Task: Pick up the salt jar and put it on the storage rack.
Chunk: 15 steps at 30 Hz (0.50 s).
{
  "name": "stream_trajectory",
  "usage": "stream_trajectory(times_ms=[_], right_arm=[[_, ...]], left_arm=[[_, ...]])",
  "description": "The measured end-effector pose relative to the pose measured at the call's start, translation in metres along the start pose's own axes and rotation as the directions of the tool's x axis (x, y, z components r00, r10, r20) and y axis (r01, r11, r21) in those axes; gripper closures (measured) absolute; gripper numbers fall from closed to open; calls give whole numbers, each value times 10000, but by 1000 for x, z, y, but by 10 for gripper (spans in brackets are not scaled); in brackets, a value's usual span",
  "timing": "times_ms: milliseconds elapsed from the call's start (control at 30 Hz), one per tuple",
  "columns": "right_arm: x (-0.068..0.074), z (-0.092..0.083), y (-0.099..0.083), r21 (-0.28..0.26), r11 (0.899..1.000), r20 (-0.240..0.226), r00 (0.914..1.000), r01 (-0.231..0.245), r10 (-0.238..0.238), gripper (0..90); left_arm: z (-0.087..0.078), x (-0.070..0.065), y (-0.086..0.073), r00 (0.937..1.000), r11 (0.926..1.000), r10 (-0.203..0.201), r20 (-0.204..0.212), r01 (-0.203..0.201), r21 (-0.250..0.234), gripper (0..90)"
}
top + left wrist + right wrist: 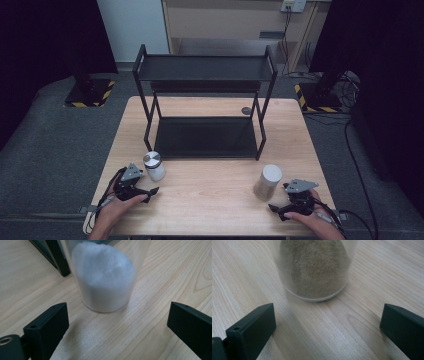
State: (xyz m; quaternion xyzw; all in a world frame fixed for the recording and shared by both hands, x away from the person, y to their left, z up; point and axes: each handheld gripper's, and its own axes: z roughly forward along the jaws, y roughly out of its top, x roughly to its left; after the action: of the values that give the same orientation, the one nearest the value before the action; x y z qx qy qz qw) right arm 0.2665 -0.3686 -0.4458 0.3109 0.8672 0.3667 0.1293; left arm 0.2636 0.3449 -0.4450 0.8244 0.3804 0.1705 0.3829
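A clear jar of white powder (153,166) with a metal lid stands on the wooden table (210,200) at the front left. My left gripper (151,194) lies just in front of it, open. In the left gripper view the white-powder jar (105,282) stands just beyond the open left gripper (117,327), apart from both jaws. A jar of brown powder (269,182) with a pale lid stands at the front right. My right gripper (278,210) rests close in front of it, open. In the right gripper view the brown jar (314,267) sits ahead of the spread right gripper (328,330), untouched.
A black two-tier metal rack (205,75) stands at the back middle of the table, its lower shelf (205,137) low over the tabletop. One rack leg (58,262) stands just behind the white-powder jar. A small round grey object (246,110) lies by the rack's right legs.
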Motion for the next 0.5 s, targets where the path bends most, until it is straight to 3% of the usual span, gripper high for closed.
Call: stream_trajectory(times_ms=[500], right_arm=[[-1, 0, 0, -1, 10000, -34, 10000, 37, -37, 12]], left_arm=[[-1, -5, 8, 9997, 9996, 197, -152, -200, -213, 23]])
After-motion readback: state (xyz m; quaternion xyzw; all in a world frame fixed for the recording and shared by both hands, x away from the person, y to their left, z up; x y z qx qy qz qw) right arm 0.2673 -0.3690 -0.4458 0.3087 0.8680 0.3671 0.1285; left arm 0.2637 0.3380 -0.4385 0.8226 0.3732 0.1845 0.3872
